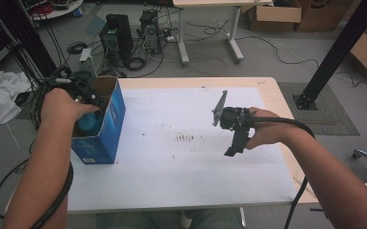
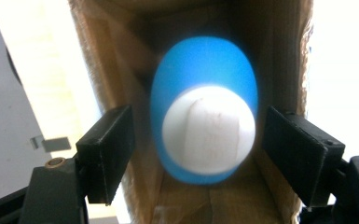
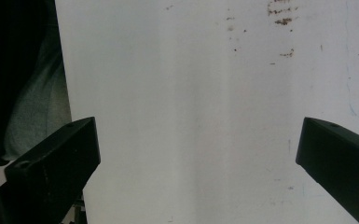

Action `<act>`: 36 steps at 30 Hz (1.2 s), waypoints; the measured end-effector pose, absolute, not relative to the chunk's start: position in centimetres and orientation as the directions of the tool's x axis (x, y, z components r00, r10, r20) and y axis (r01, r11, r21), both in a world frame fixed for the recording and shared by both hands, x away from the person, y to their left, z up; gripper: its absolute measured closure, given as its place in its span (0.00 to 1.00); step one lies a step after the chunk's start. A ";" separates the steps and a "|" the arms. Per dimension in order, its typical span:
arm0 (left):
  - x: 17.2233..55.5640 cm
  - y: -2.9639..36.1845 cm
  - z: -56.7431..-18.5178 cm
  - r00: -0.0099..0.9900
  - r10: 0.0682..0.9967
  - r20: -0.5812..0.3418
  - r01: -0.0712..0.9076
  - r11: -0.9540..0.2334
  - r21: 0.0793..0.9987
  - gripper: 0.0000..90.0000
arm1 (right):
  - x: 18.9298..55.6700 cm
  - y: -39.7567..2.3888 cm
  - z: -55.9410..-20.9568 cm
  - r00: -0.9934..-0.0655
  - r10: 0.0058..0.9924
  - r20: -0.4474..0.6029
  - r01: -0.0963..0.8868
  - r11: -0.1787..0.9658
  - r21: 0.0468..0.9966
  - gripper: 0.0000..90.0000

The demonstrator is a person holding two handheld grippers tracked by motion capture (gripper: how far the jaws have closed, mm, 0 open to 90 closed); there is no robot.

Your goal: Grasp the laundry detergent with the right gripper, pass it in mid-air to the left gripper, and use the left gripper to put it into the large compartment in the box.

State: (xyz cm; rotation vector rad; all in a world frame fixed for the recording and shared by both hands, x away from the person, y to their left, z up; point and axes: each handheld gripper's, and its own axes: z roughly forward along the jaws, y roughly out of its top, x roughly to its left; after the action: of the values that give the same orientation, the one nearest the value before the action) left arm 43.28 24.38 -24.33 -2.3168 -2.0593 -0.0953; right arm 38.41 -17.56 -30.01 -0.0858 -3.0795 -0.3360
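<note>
1. We see the blue bottle [image 2: 204, 109] standing inside the blue carton [image 1: 108, 125] at about 9 o'clock on the table [image 1: 186, 176], its white cap [image 2: 208, 129] facing straight up at our left gripper [image 2: 198, 154].
2. Our left gripper's jaws are partly apart, one at 9 o'clock and one at 3 o'clock of the cap, with a gap on each side; they press on nothing.
3. The bottle's long axis runs along the line of the jaws, down into the carton, so we judge any further move is a straight lift clear of the carton's brown inner walls.
4. Our right gripper [image 1: 232, 130] hangs over the white sheet at 3 o'clock, jaws wide and empty, well apart from the carton; the left hand [image 1: 62, 107] is by far the nearer.
</note>
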 end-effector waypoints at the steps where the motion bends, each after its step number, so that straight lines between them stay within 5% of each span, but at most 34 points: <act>1: 43.2 24.3 -24.1 0.117 0.991 0.067 0.993 -0.118 0.018 0.28 | 38.3 -17.5 -30.0 -0.998 0.050 0.048 0.059 0.976 0.209 0.00; 22: 42.2 22.2 -17.0 0.275 0.957 0.097 0.955 -0.283 0.087 0.16 | 38.1 -17.5 -29.6 -0.997 0.057 0.049 0.066 0.978 0.198 0.00; 36: 41.9 20.2 -16.0 0.404 0.913 0.062 0.905 -0.408 0.119 0.05 | 38.0 -17.6 -28.7 -0.997 0.062 0.037 0.069 0.971 0.229 0.00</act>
State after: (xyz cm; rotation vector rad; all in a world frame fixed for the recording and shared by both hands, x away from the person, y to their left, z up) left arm 41.88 20.19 -15.99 -2.6869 -1.7425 -0.1873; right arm 38.00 -17.63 -28.72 -0.1029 -3.0898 -0.3603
